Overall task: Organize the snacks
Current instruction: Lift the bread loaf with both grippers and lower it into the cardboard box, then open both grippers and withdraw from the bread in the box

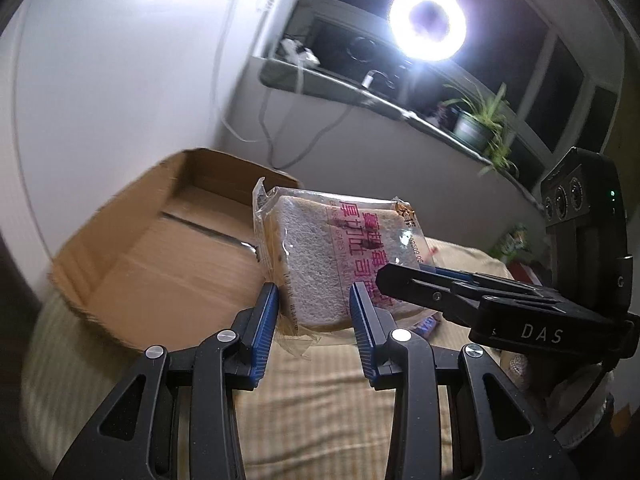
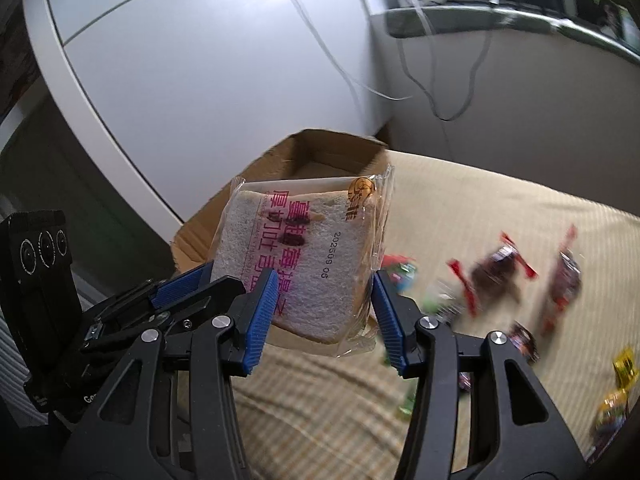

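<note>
A clear-wrapped pack of sliced white bread (image 1: 320, 260) with pink print hangs in the air in front of an open cardboard box (image 1: 140, 264). My left gripper (image 1: 314, 292) is shut on the pack's lower part, blue pads on both sides. My right gripper (image 1: 404, 274) comes in from the right and clamps the same pack. In the right wrist view the bread pack (image 2: 304, 256) sits between the right gripper's (image 2: 324, 276) pads, while the left gripper (image 2: 216, 278) grips its left edge. The box (image 2: 320, 156) stands behind the pack, and no snacks show inside it.
Several small wrapped snacks (image 2: 496, 272) lie scattered on the striped beige cover (image 2: 480, 200) to the right. A white curved panel (image 2: 200, 60) and hanging cables (image 2: 440, 80) stand behind the box. A sill with a potted plant (image 1: 480, 124) and a bright ring light (image 1: 428, 22) lies beyond.
</note>
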`<state>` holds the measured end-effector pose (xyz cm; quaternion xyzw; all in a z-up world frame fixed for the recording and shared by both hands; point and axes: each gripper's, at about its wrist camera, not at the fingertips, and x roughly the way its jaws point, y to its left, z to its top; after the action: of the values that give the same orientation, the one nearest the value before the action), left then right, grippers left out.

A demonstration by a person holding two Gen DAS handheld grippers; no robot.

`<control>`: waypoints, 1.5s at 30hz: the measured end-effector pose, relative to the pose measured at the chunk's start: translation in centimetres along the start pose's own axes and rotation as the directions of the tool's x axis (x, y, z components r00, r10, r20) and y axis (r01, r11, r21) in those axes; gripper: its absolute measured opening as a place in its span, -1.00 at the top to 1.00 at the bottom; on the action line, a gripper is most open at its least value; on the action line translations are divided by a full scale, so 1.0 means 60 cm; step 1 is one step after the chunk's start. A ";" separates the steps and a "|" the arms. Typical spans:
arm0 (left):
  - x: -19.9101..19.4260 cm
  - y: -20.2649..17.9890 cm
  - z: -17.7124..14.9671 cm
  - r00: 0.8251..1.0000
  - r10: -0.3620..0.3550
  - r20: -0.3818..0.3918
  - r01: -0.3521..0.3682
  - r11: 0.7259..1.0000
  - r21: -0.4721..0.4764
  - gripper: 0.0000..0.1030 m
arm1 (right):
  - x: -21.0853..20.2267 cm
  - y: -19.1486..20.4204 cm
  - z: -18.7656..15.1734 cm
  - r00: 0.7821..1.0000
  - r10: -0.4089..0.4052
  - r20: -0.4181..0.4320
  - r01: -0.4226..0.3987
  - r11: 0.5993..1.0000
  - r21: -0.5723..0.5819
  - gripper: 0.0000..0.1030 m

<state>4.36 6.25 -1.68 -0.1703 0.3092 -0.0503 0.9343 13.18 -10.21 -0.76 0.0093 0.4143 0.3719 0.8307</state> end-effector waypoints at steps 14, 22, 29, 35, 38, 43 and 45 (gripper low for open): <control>-0.020 0.092 0.019 0.991 0.128 0.036 -0.125 0.990 -0.061 0.34 | 0.106 0.091 0.049 0.994 0.086 -0.062 -0.091 0.992 -0.091 0.01; -0.016 0.106 0.017 0.988 0.153 0.022 -0.151 0.985 -0.081 0.34 | 0.148 0.100 0.053 0.990 0.097 -0.103 -0.107 0.990 -0.097 0.01; -0.011 0.102 0.019 0.987 0.159 0.016 -0.157 0.984 -0.077 0.34 | 0.149 0.104 0.050 0.989 0.091 -0.114 -0.102 0.990 -0.100 0.02; -0.013 0.099 0.018 0.984 0.175 0.016 -0.174 0.982 -0.069 0.34 | 0.150 0.090 0.056 0.991 0.074 -0.108 -0.083 0.993 -0.086 0.01; -0.015 0.098 0.019 0.983 0.181 0.022 -0.179 0.982 -0.066 0.34 | 0.142 0.084 0.056 0.994 0.064 -0.092 -0.072 0.994 -0.086 0.01; -0.017 0.091 0.017 0.983 0.182 0.028 -0.180 0.982 -0.056 0.34 | 0.124 0.070 0.053 0.997 0.046 -0.069 -0.052 0.995 -0.086 0.01; -0.017 0.083 0.015 0.985 0.171 0.027 -0.170 0.985 -0.043 0.34 | 0.116 0.065 0.048 0.997 0.038 -0.064 -0.043 0.996 -0.084 0.01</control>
<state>3.99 11.40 -2.17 -0.1629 0.3094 0.0386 0.9361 15.42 -2.22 -2.34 -0.0294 0.4233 0.4060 0.8094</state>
